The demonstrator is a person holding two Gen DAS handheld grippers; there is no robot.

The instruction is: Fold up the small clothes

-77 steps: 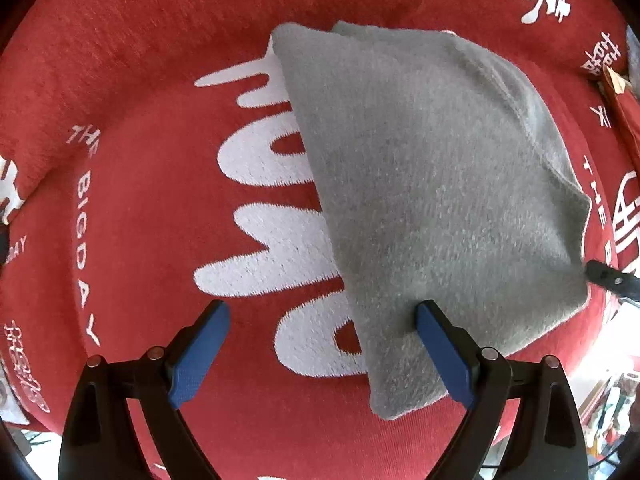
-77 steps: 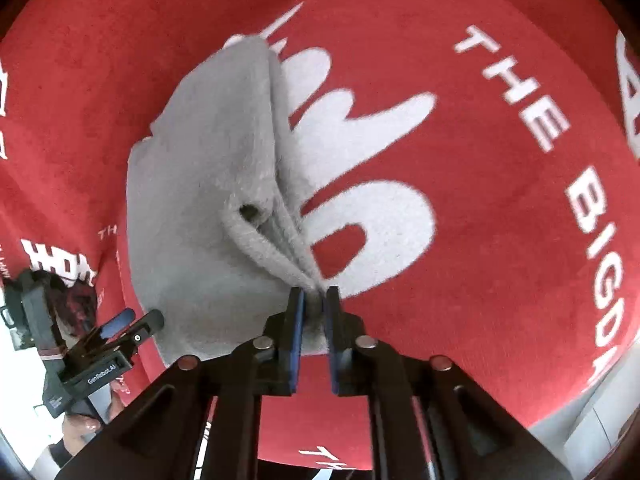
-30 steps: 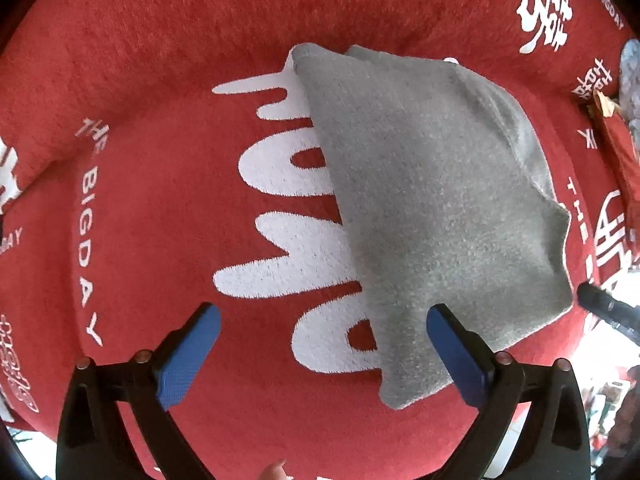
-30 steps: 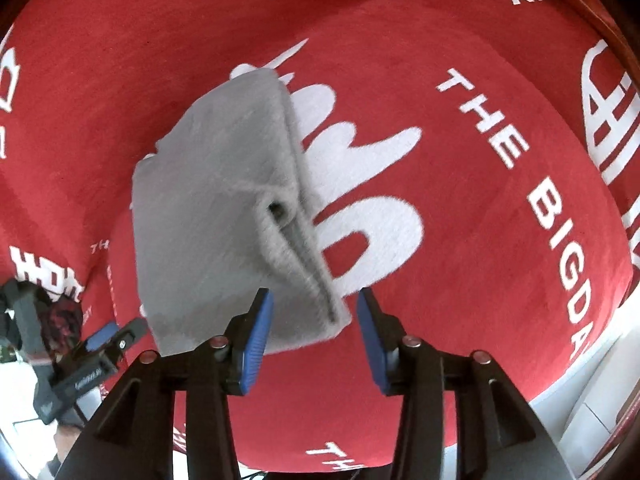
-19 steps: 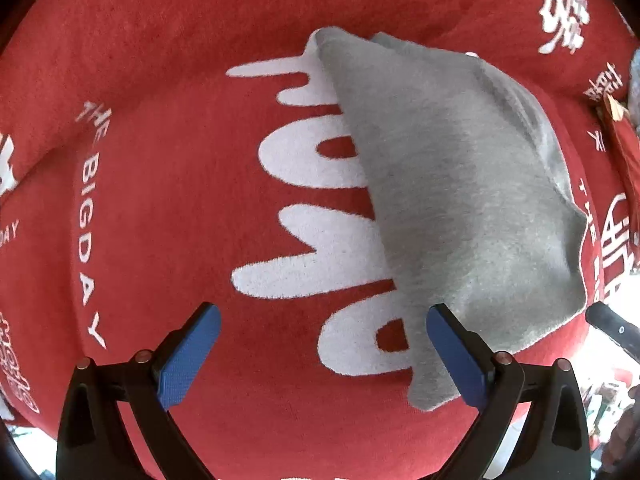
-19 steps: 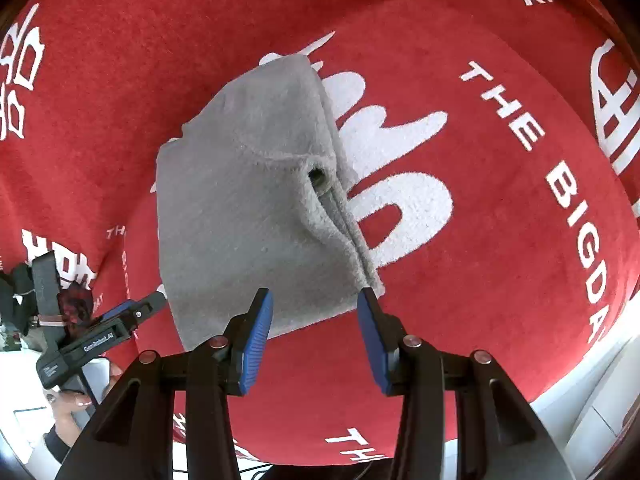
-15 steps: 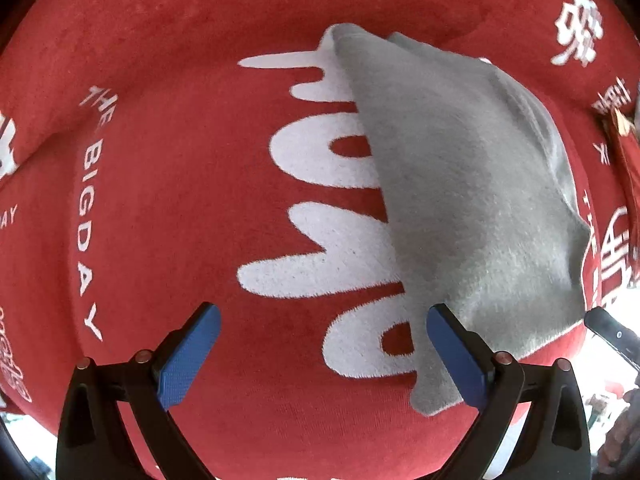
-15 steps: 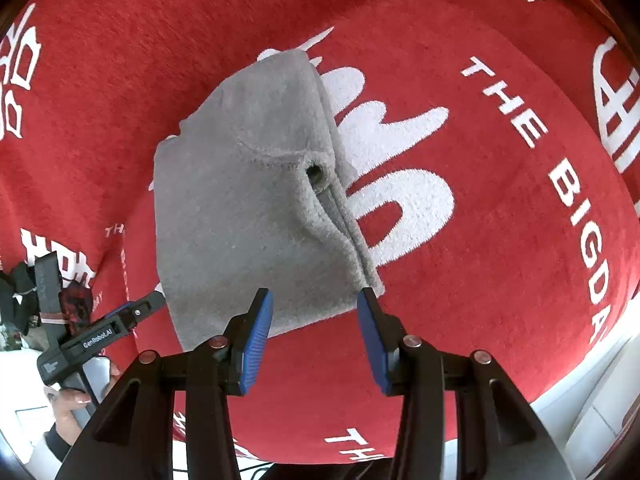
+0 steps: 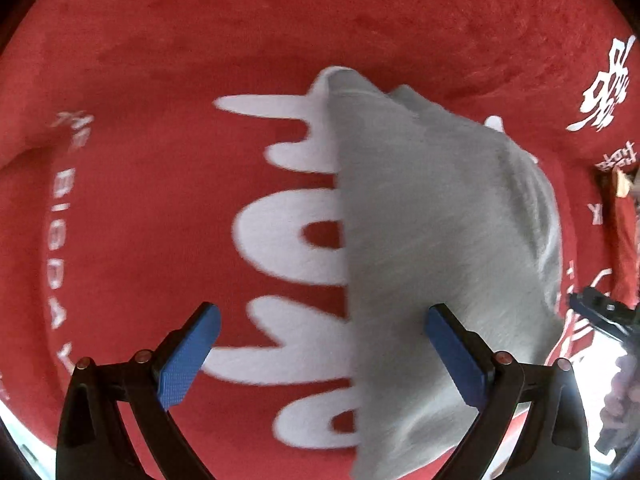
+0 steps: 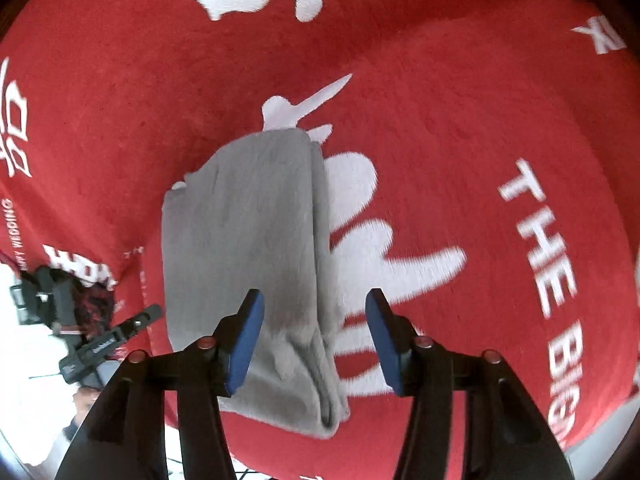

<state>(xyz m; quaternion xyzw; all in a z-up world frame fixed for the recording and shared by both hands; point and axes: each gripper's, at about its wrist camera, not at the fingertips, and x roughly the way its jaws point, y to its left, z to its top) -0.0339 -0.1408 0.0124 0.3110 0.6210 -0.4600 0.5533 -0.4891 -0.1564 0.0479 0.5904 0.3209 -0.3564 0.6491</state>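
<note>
A grey folded garment (image 9: 440, 248) lies flat on a red blanket (image 9: 160, 200) with white lettering. My left gripper (image 9: 320, 356) is open and empty, with the garment's near left edge between its blue fingers (image 9: 454, 360). In the right wrist view the garment (image 10: 248, 240) is a narrow folded stack with layered edges on its right side. My right gripper (image 10: 314, 344) is open and empty, low over the garment's near end, its fingers either side of the folded edge. The left gripper (image 10: 104, 344) shows at that view's left edge.
The red blanket (image 10: 480, 140) covers the whole surface and drops off at the near edge in both views. The other gripper's tip (image 9: 600, 312) shows at the right edge of the left wrist view. Some clutter lies past the blanket at the far right (image 9: 620, 184).
My right gripper let go of the garment's corner and opened, then moved forward and lower over the garment's near end. My left gripper stayed open and shifted closer to the garment.
</note>
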